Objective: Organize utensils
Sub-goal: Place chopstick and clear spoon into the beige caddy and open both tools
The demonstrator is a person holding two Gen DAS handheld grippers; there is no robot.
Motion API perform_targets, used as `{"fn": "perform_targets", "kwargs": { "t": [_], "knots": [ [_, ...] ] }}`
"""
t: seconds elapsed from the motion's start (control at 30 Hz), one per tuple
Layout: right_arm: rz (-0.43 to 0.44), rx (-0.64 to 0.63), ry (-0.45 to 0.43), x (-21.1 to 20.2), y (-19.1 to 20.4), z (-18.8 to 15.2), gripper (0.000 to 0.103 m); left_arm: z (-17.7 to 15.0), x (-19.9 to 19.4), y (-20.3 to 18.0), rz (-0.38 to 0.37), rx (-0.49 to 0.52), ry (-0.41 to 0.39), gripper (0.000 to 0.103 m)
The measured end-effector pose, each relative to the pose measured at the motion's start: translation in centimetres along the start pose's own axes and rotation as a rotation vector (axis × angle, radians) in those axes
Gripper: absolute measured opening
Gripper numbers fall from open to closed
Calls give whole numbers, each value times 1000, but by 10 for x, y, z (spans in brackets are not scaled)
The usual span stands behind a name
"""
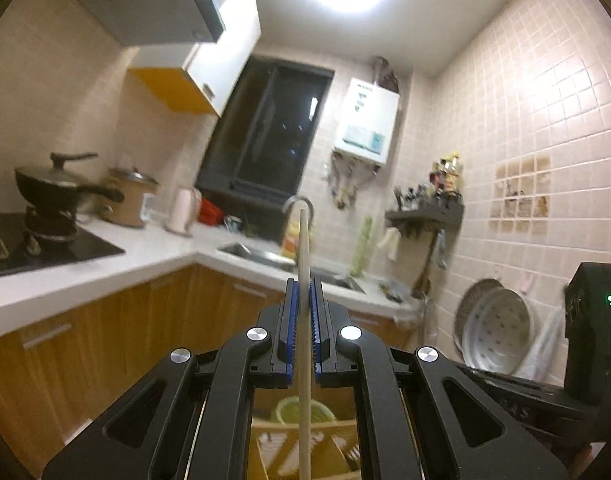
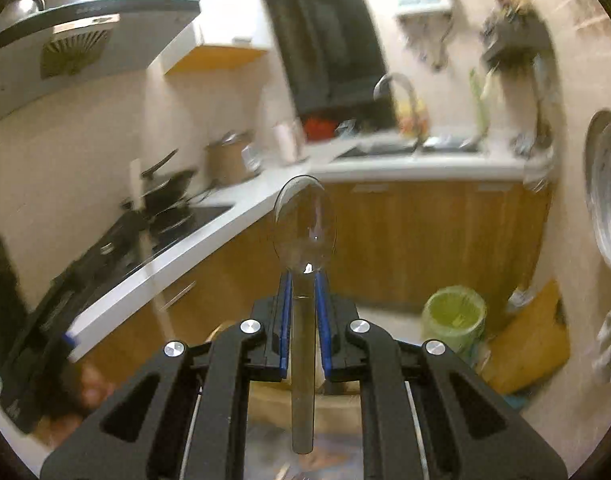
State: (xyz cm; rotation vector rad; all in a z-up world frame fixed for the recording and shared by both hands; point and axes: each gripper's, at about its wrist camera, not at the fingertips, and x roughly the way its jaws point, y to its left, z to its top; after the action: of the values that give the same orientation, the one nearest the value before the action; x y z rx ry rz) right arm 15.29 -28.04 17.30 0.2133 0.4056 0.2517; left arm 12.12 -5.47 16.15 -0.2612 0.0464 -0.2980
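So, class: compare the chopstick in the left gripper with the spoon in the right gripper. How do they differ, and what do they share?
The chopstick is pale wood; the spoon is shiny metal. The chopstick is a thin plain stick; the spoon widens into an oval bowl beyond the fingers. Shared: each is clamped along its shaft, pointing forward, in the left gripper and the right gripper.

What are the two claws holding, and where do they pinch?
Left claw pinches a wooden chopstick partway along its length. Right claw pinches a metal spoon on the handle, just below its bowl.
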Motion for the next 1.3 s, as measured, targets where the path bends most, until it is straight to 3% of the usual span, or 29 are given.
{"fn": "perform_targets", "kwargs": {
  "t": [0.27,0.47,0.6,0.73,0.8,0.87,0.9,1.1,1.3],
  "knots": [
    [-62,42,-61,47,-25,-15,10,-23,29,3,62,-88,-41,4],
    [-107,-15,-82,55,-20,-42,10,-50,42,-7,127,-14,-48,4],
    [-125,-66,-104,56,-15,-54,10,-60,47,2,121,-32,-19,5],
    [-107,-65,-72,49,-20,-61,11,-65,37,7,97,-36,5,25],
    [-93,-53,-55,42,-23,-64,20,-62,30,7,77,-33,20,31],
    [-97,-52,-55,29,-24,-66,48,-57,18,7,60,-24,25,37],
    [-101,-59,-57,21,-23,-67,50,-54,13,6,53,-23,26,43],
    [-89,-73,-7,-21,-11,-68,50,-29,-33,-3,-17,19,62,52],
    [-79,-55,51,-56,1,-66,56,-20,-66,-9,-63,50,134,53]
  ]
}}
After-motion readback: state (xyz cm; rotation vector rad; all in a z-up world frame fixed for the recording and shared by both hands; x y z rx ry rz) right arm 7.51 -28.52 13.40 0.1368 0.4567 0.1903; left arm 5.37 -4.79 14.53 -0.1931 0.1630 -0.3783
